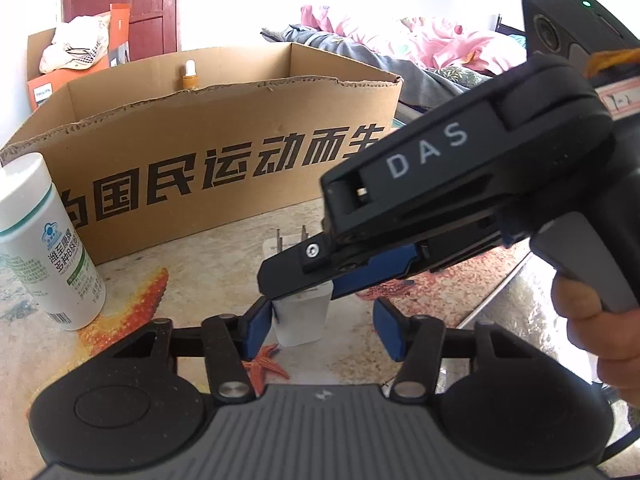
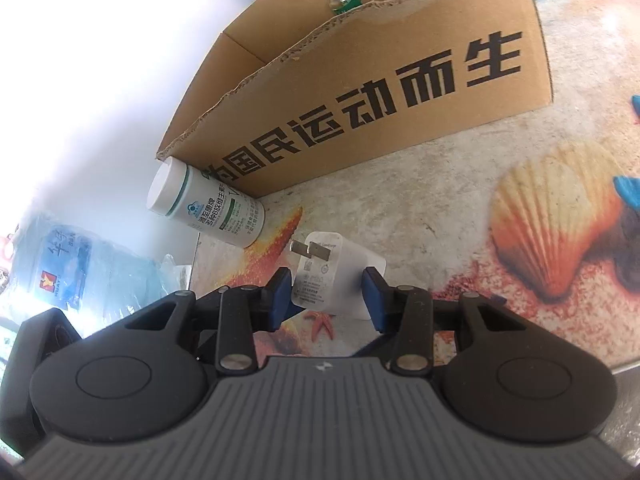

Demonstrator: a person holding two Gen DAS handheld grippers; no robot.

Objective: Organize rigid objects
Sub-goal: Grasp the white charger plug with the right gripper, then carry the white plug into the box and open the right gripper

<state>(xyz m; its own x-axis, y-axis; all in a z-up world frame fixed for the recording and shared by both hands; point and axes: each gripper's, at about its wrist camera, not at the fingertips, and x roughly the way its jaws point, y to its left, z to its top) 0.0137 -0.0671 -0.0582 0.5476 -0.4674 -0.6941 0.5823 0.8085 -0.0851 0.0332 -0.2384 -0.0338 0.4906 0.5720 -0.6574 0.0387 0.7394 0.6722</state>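
The right tool [image 2: 327,294] clamps the white plastic two-pin charger plug [image 2: 334,276] just above the seashell-print counter [image 2: 440,208], so lift it clear over the torn rim of the brown cardboard box [image 2: 360,92] while the left tool [image 1: 320,330], pads apart, stays clear.

Dropper bottle [image 1: 189,76] half behind box wall [image 1: 224,128]

A table [image 2: 460,200] covered with a seashell-and-starfish print carries a cardboard box [image 2: 400,92]. A white bottle [image 2: 208,208] stands just beside the box's front corner. A white charger [image 2: 336,276] rests near the box's front, prongs pointing toward it.
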